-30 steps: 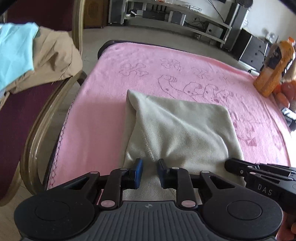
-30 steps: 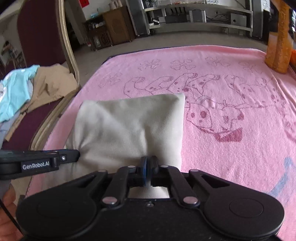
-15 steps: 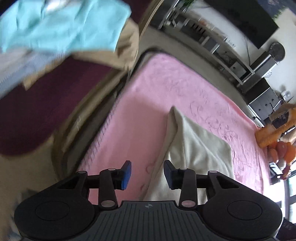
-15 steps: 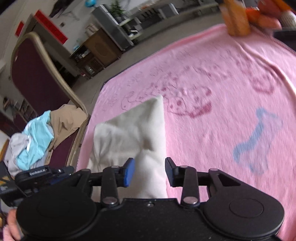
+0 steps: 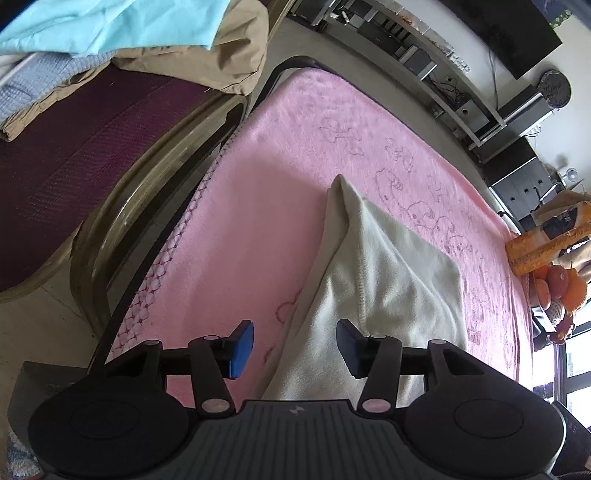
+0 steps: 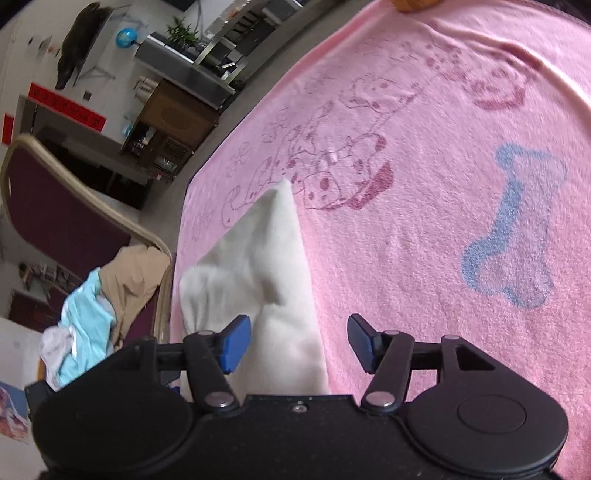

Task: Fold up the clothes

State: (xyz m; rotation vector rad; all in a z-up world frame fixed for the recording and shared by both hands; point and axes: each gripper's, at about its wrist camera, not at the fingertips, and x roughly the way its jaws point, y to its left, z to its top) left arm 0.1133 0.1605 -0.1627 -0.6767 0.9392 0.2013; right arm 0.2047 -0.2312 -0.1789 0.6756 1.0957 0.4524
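Since 1 s earlier, both grippers had let go of the near hem of the folded cream garment and rolled sideways, so the views tilted.

L gripper: jaws apart and opening, pads clear of cloth. Garment's near L edge lay below the gap, not pinched. Blue pad of one fingertip hung over bare pink blanket.

R gripper: jaws apart and opening. Garment's near R corner lay under the gap, beside the L pad; whether it touched the pad couldn't be told. No grip seen.

Garment: folded to a rough rectangle, flat on blanket, near the blanket's L edge, far corner pointing away.

Blanket: printed w/ a cartoon dog outline beyond the garment and a blue bone to the R.

Farther L: maroon chair just beside the blanket, carrying a pile w/ a tan garment and a light blue garment.

Far R: orange bottle at blanket edge, orange fruit beside it.
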